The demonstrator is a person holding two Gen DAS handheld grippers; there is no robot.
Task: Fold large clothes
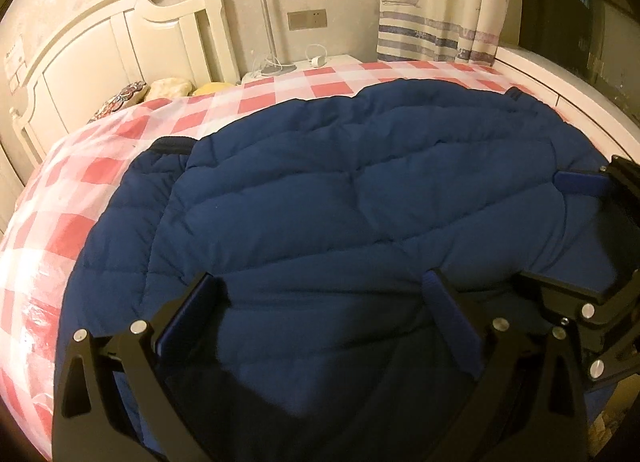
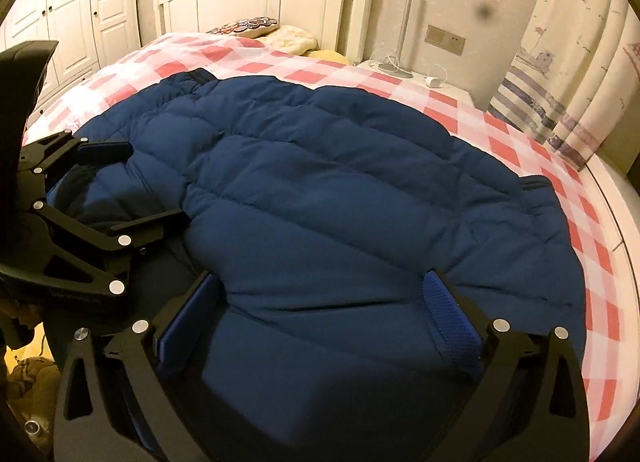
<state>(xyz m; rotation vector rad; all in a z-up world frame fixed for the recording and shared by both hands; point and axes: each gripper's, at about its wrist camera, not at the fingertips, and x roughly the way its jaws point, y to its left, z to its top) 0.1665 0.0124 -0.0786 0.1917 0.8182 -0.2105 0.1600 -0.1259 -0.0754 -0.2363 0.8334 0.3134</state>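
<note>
A large navy quilted down jacket (image 1: 340, 198) lies spread flat on the red-and-white checked bed (image 1: 80, 182); it also shows in the right wrist view (image 2: 340, 190). My left gripper (image 1: 324, 302) is open, its jaws wide apart over the jacket's near edge. It also shows at the left of the right wrist view (image 2: 136, 182). My right gripper (image 2: 324, 302) is open over the near edge too, to the right of the left one. It shows at the right edge of the left wrist view (image 1: 560, 230). Neither holds any cloth.
A white headboard (image 1: 120, 42) with pillows (image 1: 168, 88) stands at the bed's head. A bedside table (image 2: 424, 80) holds a lamp and cables. A curtain (image 1: 440, 2) hangs at the far side. White wardrobes (image 2: 80, 2) stand beyond the bed.
</note>
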